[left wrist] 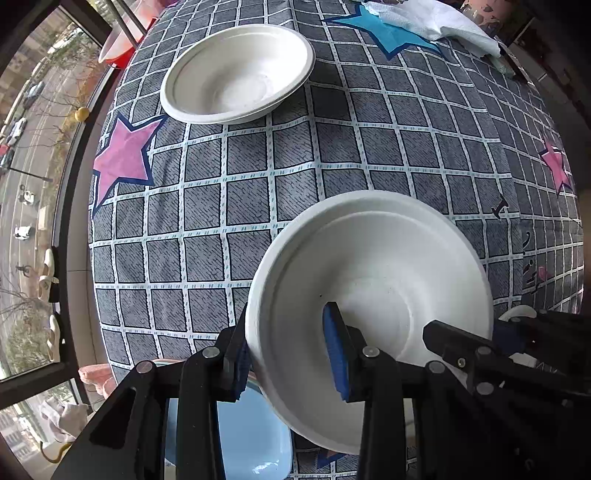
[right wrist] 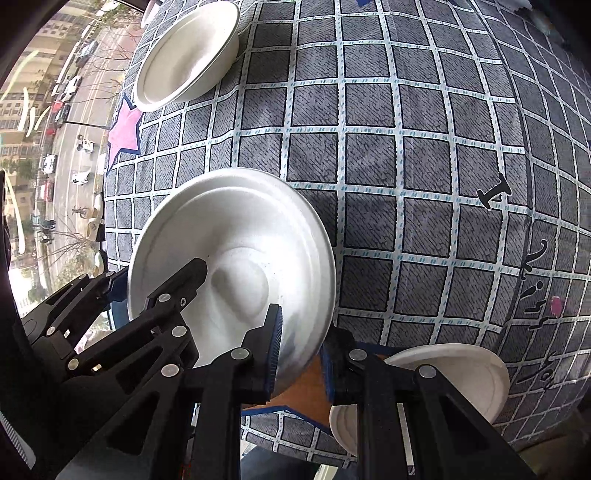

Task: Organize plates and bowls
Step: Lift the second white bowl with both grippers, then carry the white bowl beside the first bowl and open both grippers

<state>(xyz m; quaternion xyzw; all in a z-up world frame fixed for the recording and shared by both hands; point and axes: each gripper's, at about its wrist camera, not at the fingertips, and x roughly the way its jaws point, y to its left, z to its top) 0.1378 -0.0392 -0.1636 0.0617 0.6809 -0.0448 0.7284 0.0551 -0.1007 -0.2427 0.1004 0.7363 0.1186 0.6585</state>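
Observation:
A white paper bowl (left wrist: 369, 266) is held by both grippers above the near part of the checked tablecloth (left wrist: 258, 166). My left gripper (left wrist: 288, 332) is shut on the bowl's left rim, one blue pad inside the bowl and one outside. On the opposite side, my right gripper (right wrist: 301, 332) is shut on the rim of the same bowl (right wrist: 236, 236) in the same way. A second white bowl (left wrist: 236, 74) sits upright on the cloth at the far left, also in the right wrist view (right wrist: 184, 55).
White plates (right wrist: 450, 373) lie at the table's near right edge. A light blue dish (left wrist: 255, 435) shows below the left gripper. A white cloth (left wrist: 436, 22) lies at the far side. A tall window (left wrist: 33, 184) runs along the left of the table.

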